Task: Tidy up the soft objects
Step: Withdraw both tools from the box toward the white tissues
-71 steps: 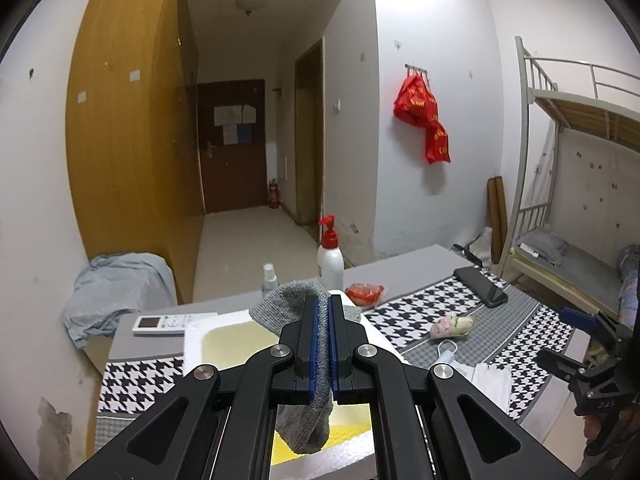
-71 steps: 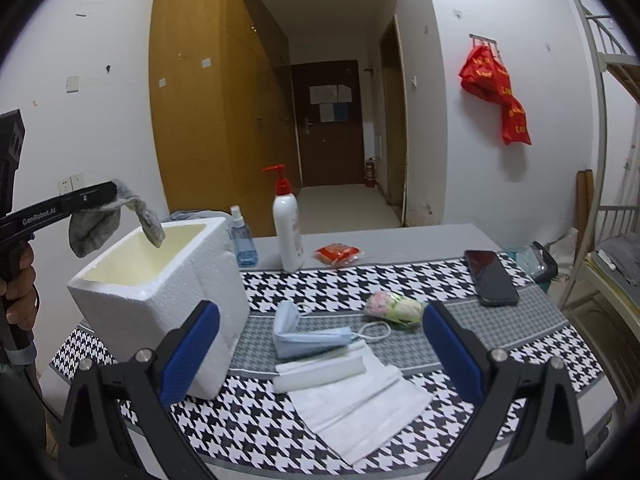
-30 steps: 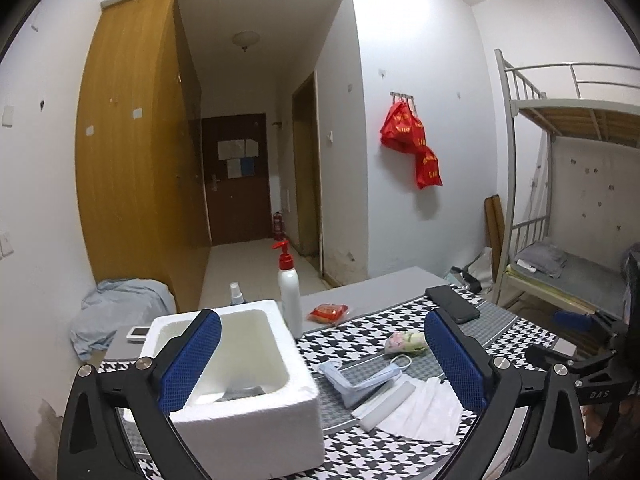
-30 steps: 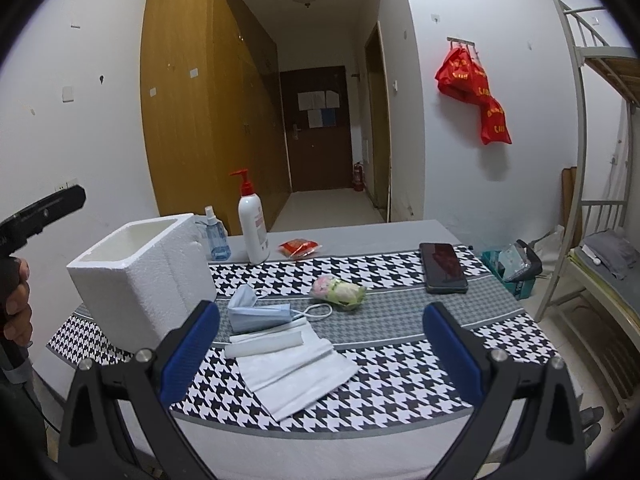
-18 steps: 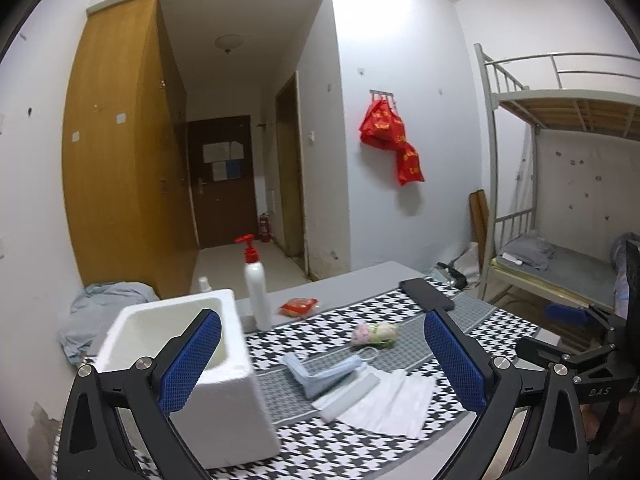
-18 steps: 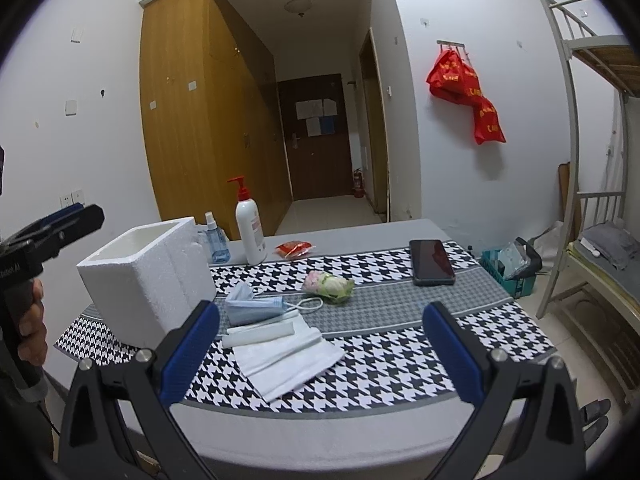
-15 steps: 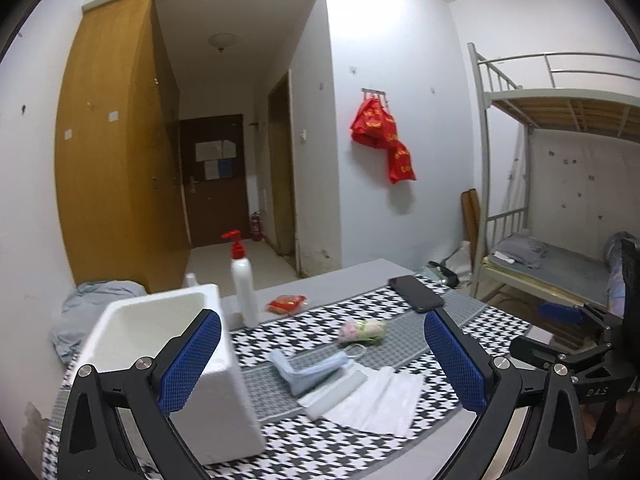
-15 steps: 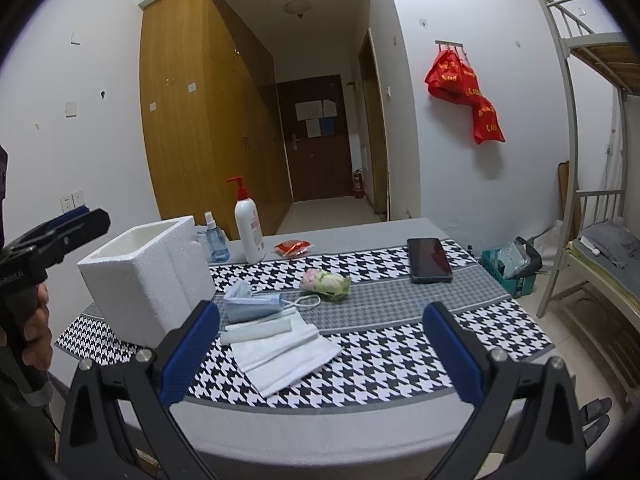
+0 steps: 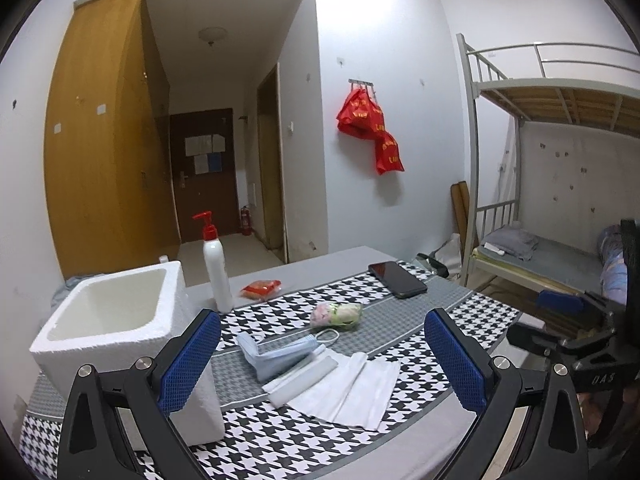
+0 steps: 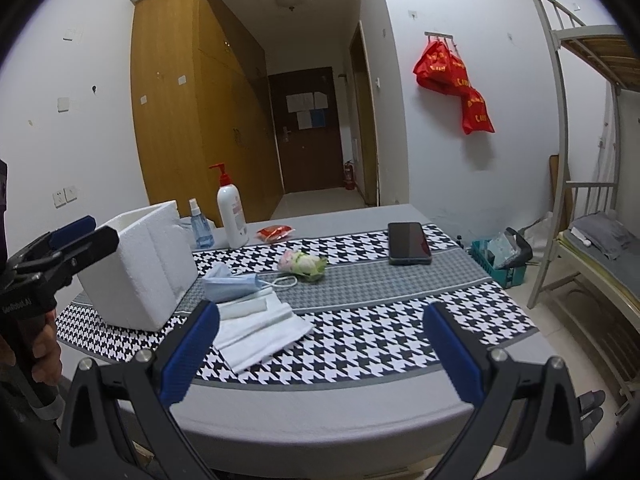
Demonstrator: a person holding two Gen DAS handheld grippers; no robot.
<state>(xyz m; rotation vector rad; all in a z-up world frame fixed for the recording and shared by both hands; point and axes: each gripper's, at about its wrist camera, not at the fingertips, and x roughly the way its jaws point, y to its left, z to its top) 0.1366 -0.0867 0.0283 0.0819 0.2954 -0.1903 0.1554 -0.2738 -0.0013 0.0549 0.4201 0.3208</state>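
Observation:
A white foam box [image 9: 108, 320] stands at the table's left end; it also shows in the right wrist view [image 10: 140, 268]. A blue face mask [image 9: 280, 354] [image 10: 232, 284], a folded white cloth [image 9: 344, 386] [image 10: 260, 330] and a small pink-and-green soft toy [image 9: 338, 314] [image 10: 304, 262] lie on the houndstooth runner. My left gripper [image 9: 320, 364] is open and empty, held back near the table's front edge. My right gripper [image 10: 320, 348] is open and empty, off the front edge. The box's inside is hidden.
A white pump bottle [image 9: 216, 272], a small spray bottle [image 10: 200, 228], a red snack packet [image 9: 262, 288] and a black phone [image 9: 396, 280] sit further back. A bunk bed [image 9: 560, 200] stands to the right. A basket [image 10: 500, 260] sits on the floor.
My left gripper has opened, released the grey sock into the foam box, and pulled back and to the right. My right gripper has drawn back from the table, still open.

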